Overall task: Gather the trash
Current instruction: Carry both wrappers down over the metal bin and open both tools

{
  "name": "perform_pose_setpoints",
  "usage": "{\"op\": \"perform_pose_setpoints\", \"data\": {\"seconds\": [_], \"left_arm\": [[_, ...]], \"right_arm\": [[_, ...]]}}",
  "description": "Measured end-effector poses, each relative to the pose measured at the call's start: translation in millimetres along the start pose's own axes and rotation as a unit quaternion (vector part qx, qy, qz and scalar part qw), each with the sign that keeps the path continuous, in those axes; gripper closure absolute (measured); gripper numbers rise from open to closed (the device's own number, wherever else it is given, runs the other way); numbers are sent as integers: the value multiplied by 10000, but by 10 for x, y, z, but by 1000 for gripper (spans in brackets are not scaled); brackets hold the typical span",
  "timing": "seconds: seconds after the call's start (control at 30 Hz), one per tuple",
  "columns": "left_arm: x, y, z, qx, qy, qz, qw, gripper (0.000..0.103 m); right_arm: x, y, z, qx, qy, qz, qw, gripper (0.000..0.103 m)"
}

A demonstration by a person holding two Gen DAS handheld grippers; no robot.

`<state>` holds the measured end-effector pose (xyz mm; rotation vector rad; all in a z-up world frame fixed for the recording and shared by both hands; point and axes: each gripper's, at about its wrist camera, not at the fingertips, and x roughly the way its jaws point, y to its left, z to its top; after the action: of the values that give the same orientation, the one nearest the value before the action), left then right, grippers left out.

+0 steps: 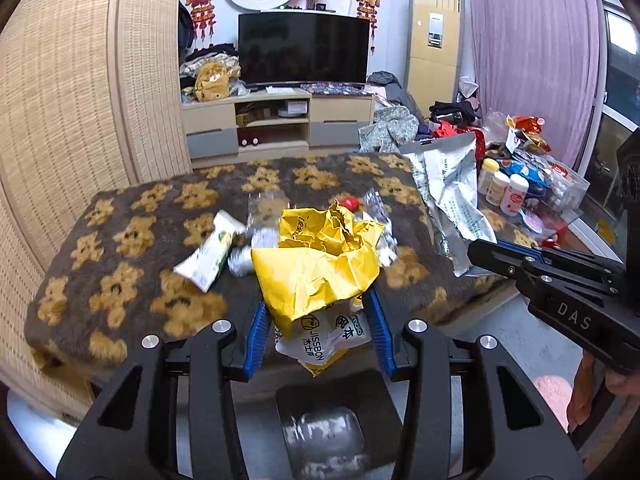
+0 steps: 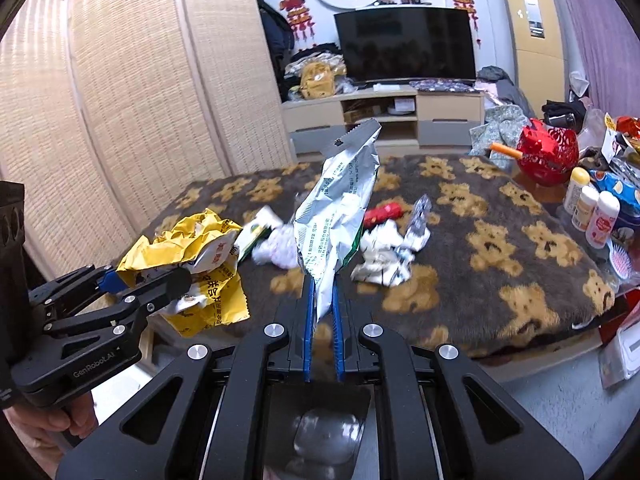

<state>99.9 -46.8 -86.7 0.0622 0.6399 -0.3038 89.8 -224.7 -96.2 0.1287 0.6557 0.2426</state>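
A dark blanket with bear pattern (image 2: 500,216) covers the table and fills the middle of both views. On it, near the centre of the right wrist view, some rubbish lies together: crumpled white wrappers (image 2: 386,254), a white and green packet (image 2: 256,230) and a small red wrapper (image 2: 382,211).

The left gripper (image 1: 318,326) is at the lower centre of the left wrist view. Its blue pads press from both sides on a crumpled yellow bag (image 1: 320,268), so it grips this bag, which stands up above the blanket edge. The same bag is seen at the left of the right wrist view.

The right gripper (image 2: 323,334) is at the lower centre of its own view. Its pads are closed tight on the lower end of a silver foil bag (image 2: 340,204), which rises upright in the middle of the frame.

At the right edge, small bottles (image 2: 592,210) stand beside the blanket.
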Motion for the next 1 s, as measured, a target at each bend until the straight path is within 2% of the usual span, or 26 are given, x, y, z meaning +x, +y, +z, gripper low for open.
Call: {"op": "perform_pose_setpoints", "data": {"seconds": [0.13, 0.3, 0.47, 0.67, 0.83, 1.0], "left_arm": [[-61, -8, -351, -58, 336, -93, 9994, 61], [85, 9, -816, -122, 916, -110, 9957, 61], [366, 49, -1272, -218, 1555, -114, 9875, 61], [819, 177, -1776, -651, 2233, -351, 9719, 61], [1086, 223, -1943, -785, 2461, -320, 9655, 61], [1265, 207, -2052, -716, 2505, -348, 9648, 61]], "right_arm": [[-13, 57, -337, -29, 434, 125, 9990, 93], [218, 2, -833, 106, 1121, 111, 9936, 93], [464, -28, -1212, 245, 1662, 190, 9856, 93], [841, -69, -1527, 491, 2261, 298, 9724, 93], [1195, -131, -1769, 718, 2728, 317, 9589, 93], [1424, -175, -1880, 798, 2889, 278, 9536, 91]]}}
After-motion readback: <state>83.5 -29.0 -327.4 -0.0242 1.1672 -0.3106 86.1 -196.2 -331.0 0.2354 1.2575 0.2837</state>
